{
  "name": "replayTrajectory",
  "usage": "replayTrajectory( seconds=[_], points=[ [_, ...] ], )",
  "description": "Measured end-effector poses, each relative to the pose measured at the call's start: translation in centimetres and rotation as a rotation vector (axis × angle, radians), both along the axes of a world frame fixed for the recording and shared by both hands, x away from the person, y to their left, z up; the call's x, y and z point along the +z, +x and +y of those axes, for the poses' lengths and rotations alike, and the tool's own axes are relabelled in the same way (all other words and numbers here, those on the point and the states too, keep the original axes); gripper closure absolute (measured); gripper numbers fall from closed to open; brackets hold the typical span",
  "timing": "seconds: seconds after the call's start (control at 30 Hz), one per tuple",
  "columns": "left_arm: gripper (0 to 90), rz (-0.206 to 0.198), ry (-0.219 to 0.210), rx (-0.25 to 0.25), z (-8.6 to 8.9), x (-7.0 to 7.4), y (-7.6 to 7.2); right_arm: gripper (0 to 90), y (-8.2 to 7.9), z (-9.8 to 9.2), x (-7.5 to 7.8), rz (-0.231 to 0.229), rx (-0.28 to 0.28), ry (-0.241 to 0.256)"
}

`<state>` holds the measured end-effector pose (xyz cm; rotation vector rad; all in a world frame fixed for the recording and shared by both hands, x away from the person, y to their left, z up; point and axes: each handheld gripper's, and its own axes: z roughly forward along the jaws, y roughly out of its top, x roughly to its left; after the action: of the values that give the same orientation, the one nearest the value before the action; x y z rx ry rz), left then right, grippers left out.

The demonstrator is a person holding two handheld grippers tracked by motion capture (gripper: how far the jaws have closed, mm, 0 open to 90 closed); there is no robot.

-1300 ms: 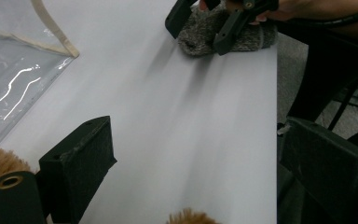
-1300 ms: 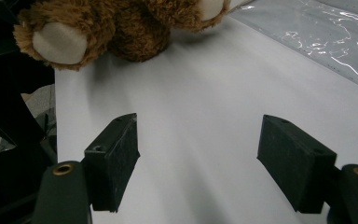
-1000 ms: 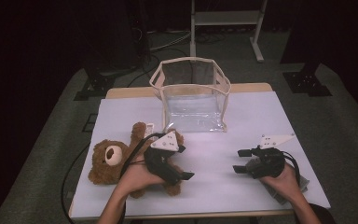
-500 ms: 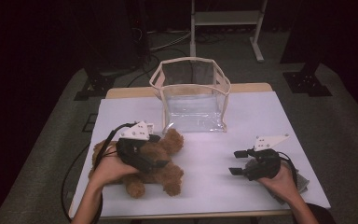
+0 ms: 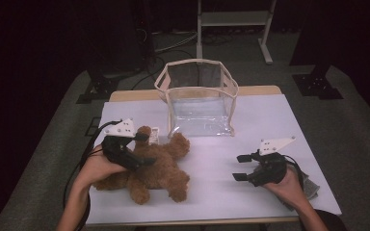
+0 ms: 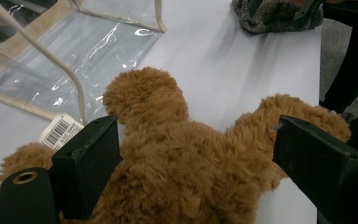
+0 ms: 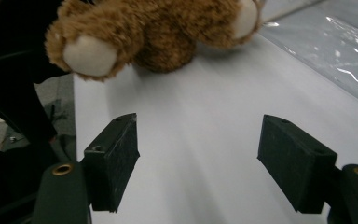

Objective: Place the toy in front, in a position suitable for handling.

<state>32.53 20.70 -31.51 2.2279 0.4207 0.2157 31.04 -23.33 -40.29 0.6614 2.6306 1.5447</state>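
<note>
Toy: a fluffy brown plush teddy bear [image 5: 156, 166] is lying on the white table [image 5: 270, 120], between the left gripper's [image 5: 143, 149] spread jaws.
Left gripper: straddling the bear's body.
Right gripper [image 5: 241, 167]: hovering with jaws apart, holding nothing.
Bag: a clear plastic tote [image 5: 200, 103] is standing beyond the bear.

Left gripper [image 6: 191, 158] with jaws spread wide on either side of a brown teddy bear [image 6: 182, 168] lying on the white table [image 6: 223, 60]. A barcode tag [image 6: 60, 129] lies beside the bear; a clear plastic bag [image 6: 74, 56] stands behind it.
</note>
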Motion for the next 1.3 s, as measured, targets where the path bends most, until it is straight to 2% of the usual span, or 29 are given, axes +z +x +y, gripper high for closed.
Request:
replayTrajectory(
  seconds=[0.23, 0.47, 0.5, 0.53, 0.67, 0.7, 0.73, 0.8, 0.9, 0.97, 1.0, 1.03, 1.27, 1.3],
  points=[
    [14.4, 0.002, 0.017, 0.004, 0.4, -0.1, -0.3, 27.2, 0.3, 3.2, 1.0, 0.004, 0.098, 0.028],
    [14.3, -0.003, 0.022, 0.008, 0.8, 0.1, -0.5, 27.2, 0.5, 6.9, 1.9, 0.013, 0.202, 0.02],
    [14.3, -0.003, 0.021, 0.01, 0.9, 0.1, -0.5, 27.2, 0.5, 8.0, 2.3, 0.013, 0.228, 0.01],
    [14.3, -0.005, 0.023, 0.012, 1.1, 0.2, -0.5, 27.2, 0.5, 8.0, 2.3, 0.013, 0.228, 0.01],
    [14.3, -0.002, 0.022, 0.016, 1.2, 0.2, -0.5, 27.4, 0.6, 10.2, 2.8, 0.009, 0.265, 0.004],
    [14.4, -0.001, 0.022, 0.016, 1.2, 0.2, -0.4, 27.4, 0.8, 11.3, 2.8, 0.016, 0.279, 0.009],
    [14.4, 0.0, 0.023, 0.015, 1.2, 0.2, -0.4, 27.4, 0.8, 11.3, 2.8, 0.016, 0.279, 0.009],
    [14.3, -0.002, 0.025, 0.016, 1.2, 0.1, -0.3, 28.0, 1.2, 12.8, 2.7, 0.034, 0.304, 0.023],
    [14.3, -0.001, 0.029, 0.018, 1.3, 0.1, -0.2, 28.1, 1.4, 13.8, 2.5, 0.043, 0.313, 0.017],
    [14.3, 0.0, 0.03, 0.023, 1.5, 0.0, -0.1, 28.6, 1.5, 14.6, 2.1, 0.045, 0.324, -0.007],
    [14.3, 0.002, 0.025, 0.027, 1.6, -0.1, 0.0, 28.7, 1.5, 15.3, 1.6, 0.048, 0.332, -0.035],
    [14.3, 0.0, 0.025, 0.029, 1.7, -0.1, 0.0, 28.7, 1.5, 15.3, 1.6, 0.048, 0.332, -0.035],
    [14.3, 0.0, 0.026, 0.058, 2.4, -0.5, 0.3, 29.1, -0.2, 16.9, -0.7, 0.063, 0.386, -0.135],
    [14.3, -0.001, 0.025, 0.066, 2.5, -0.6, 0.4, 29.1, -0.2, 16.9, -0.7, 0.063, 0.386, -0.135]
  ],
)
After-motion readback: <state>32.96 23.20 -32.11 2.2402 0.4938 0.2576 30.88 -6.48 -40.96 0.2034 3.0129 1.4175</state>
